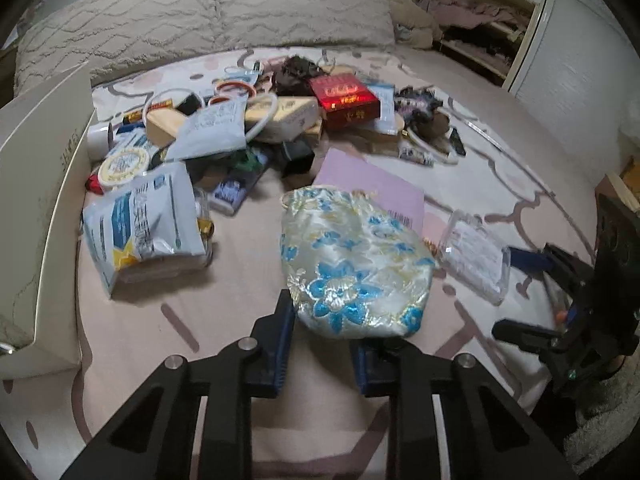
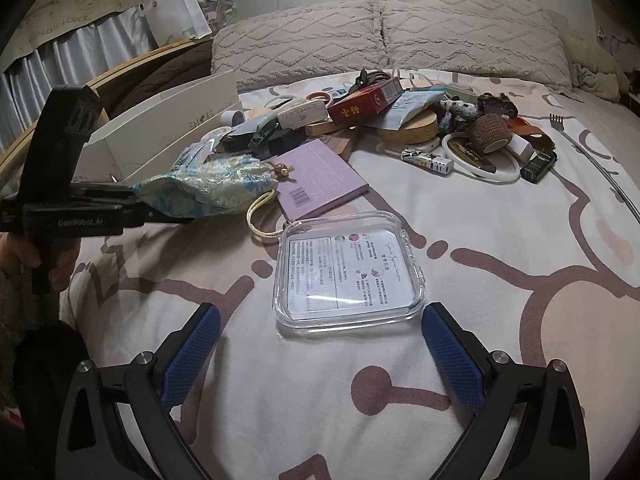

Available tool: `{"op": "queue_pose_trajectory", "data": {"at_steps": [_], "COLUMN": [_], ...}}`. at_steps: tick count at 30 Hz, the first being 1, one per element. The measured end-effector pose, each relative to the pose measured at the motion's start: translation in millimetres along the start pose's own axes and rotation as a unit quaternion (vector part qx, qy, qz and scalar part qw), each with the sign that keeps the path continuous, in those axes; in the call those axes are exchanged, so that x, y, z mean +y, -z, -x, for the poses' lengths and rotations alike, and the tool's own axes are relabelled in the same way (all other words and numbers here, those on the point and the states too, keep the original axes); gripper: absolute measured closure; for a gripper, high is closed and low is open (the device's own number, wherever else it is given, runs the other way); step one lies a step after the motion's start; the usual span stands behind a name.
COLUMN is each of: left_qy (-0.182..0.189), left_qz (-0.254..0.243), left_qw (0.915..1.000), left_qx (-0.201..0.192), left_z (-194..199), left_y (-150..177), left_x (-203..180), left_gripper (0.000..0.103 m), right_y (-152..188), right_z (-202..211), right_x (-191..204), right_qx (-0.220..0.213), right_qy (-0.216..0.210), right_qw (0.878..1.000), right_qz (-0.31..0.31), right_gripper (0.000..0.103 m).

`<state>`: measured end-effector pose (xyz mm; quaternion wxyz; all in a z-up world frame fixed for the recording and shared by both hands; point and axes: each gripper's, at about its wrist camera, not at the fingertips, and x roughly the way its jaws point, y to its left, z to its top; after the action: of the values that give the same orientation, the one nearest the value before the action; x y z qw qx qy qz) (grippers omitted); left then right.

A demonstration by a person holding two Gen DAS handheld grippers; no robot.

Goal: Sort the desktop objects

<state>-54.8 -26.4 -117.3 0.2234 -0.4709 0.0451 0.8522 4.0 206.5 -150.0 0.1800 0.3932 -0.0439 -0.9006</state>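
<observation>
My left gripper (image 1: 320, 340) has its jaws closed on the near edge of the brocade pouch (image 1: 352, 264), a silky bag with blue flowers. In the right wrist view the pouch (image 2: 196, 192) hangs from these jaws above the bed sheet (image 2: 500, 280), with its cord loop (image 2: 262, 216) falling down toward the clear plastic case (image 2: 344, 272). The pouch partly covers the purple booklet (image 2: 320, 180), which lies just behind it.

My right gripper (image 2: 320, 356) has its jaws wide open and holds nothing. The clear plastic case lies flat on the bed sheet directly ahead of these jaws, with its near edge between the two blue pads (image 2: 188, 356). It looks almost square, so I judge the approach is straight forward, and the right hand is clearly the nearer one for it.

The white cardboard box (image 1: 44, 184) stands left of the pouch, beside the heap of mixed things (image 1: 256, 120) further back from the case. I think the pouch should go to this box.
</observation>
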Motion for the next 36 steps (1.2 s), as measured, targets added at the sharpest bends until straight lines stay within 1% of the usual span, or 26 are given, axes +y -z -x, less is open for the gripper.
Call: {"op": "queue_pose_trajectory", "data": {"at_steps": [1, 2, 4, 5, 8, 11, 13, 14, 15, 20, 24, 28, 33, 36], "left_qy": [-0.009, -0.019, -0.03, -0.031, -0.034, -0.036, -0.035, -0.033, -0.032, -0.023, -0.024, -0.017, -0.006, -0.01], "left_qz": [-0.004, -0.008, -0.016, -0.019, -0.032, -0.055, -0.068, -0.071, -0.072, -0.062, -0.053, -0.028, 0.0, 0.01], "left_qw": [0.9999, 0.9997, 0.9994, 0.9993, 0.9987, 0.9976, 0.9969, 0.9968, 0.9968, 0.9978, 0.9981, 0.999, 0.9996, 0.9996], "left_qx": [0.006, 0.01, 0.007, 0.008, 0.019, 0.021, 0.017, 0.015, 0.012, 0.009, 0.024, 0.032, 0.027, 0.026], "left_z": [-0.1, 0.8, 6.4, 8.9, 15.8, 24.0, 29.1, 30.3, 30.7, 17.8, -3.8, -19.5, -26.3, -30.0], "left_y": [1.4, 3.1, 5.8, 6.3, 7.6, 8.3, 6.6, 5.1, 3.1, -10.5, -17.6, -22.2, -24.1, -23.3], "left_x": [-1.1, -1.7, -2.4, -2.8, -5.2, -13.6, -19.4, -21.2, -22.8, -27.9, -27.3, -19.0, -11.3, -9.5], "left_gripper": [0.06, 0.036, 0.02, 0.018, 0.013, 0.013, 0.011, 0.008, 0.007, 0.006, 0.006, 0.006, 0.006, 0.007], "right_y": [0.2, 0.3, 0.4, 0.5, 0.4, 0.3, 0.1, -0.1, -0.2, 0.1, 0.1, 0.3, -0.5, -2.3], "right_z": [0.1, 0.1, 0.1, 0.1, 0.3, 1.0, 1.2, 1.1, 1.1, 1.8, 1.6, 1.6, 2.4, 3.5], "right_x": [0.3, 0.4, 0.4, 0.4, 0.4, 0.8, 0.7, 0.6, 0.9, 1.2, 1.3, 1.5, 0.0, -3.2], "right_qx": [0.0, 0.0, 0.0, 0.0, -0.001, -0.002, -0.003, -0.003, -0.003, -0.002, -0.002, -0.003, -0.004, -0.008], "right_qy": [0.0, 0.0, 0.0, 0.0, 0.0, 0.0, -0.001, -0.001, 0.0, 0.001, 0.001, 0.001, 0.0, 0.01], "right_qw": [1.0, 1.0, 1.0, 1.0, 1.0, 1.0, 1.0, 1.0, 1.0, 1.0, 1.0, 1.0, 1.0, 1.0], "right_qz": [0.0, 0.0, 0.0, 0.0, 0.0, 0.0, 0.0, 0.0, 0.001, 0.001, 0.002, 0.001, -0.001, -0.008], "right_gripper": [0.002, 0.002, 0.002, 0.002, 0.002, 0.002, 0.002, 0.002, 0.002, 0.002, 0.002, 0.002, 0.002, 0.002]}}
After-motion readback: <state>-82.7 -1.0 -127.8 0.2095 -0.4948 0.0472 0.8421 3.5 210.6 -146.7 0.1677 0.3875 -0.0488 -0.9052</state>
